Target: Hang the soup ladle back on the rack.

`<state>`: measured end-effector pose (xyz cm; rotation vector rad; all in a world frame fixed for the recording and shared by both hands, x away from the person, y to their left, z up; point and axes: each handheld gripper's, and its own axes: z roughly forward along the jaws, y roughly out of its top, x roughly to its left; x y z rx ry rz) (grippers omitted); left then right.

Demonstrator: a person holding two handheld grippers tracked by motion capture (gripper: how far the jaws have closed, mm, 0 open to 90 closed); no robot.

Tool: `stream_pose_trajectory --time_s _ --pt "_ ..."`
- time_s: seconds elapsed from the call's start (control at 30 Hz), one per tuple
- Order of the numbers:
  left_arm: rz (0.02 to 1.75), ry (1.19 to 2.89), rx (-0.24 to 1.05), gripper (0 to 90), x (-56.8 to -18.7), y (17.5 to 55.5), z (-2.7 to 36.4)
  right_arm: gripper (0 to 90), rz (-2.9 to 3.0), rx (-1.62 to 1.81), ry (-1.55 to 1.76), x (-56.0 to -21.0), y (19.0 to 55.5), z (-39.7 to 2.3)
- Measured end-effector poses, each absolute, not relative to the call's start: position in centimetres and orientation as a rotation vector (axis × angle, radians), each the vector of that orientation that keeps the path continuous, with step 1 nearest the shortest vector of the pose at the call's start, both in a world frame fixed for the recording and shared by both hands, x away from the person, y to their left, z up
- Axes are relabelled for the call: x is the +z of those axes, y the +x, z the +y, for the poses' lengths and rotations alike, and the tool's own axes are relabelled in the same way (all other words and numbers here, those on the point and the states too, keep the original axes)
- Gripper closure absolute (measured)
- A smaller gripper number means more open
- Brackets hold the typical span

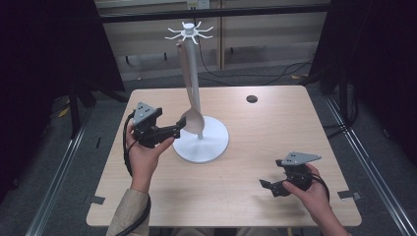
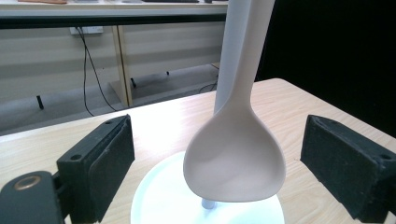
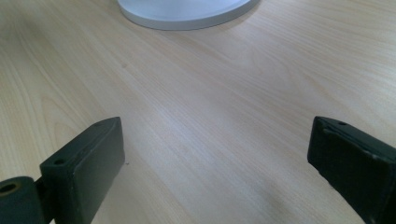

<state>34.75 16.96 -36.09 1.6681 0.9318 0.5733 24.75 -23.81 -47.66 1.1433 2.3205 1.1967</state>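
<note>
A white hanging stand (image 1: 200, 142) with a round base and a hooked crown (image 1: 189, 32) rises from the middle of the table. A beige spoon (image 1: 192, 118) hangs from the crown, bowl down, just above the base. My left gripper (image 1: 178, 129) is open at the spoon's bowl (image 2: 235, 158), which lies between the wide-spread jaws without touching either pad. My right gripper (image 1: 268, 186) is open low over bare tabletop at the front right, nothing between its jaws. The stand's base rim (image 3: 187, 16) lies ahead of it.
The light wooden table (image 1: 255, 128) has a small dark hole (image 1: 252, 99) at the back right. Cables run on the floor behind the table. Dark curtains close in both sides.
</note>
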Motion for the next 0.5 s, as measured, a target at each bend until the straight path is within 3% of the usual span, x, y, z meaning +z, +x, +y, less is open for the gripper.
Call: stream_pose_trajectory --time_s 0.5 --pt "0.933 1.680 0.568 8.9 -38.0 34.1 17.3 3.4 2.318 1.196 1.147 -47.6 24.7 -23.9"
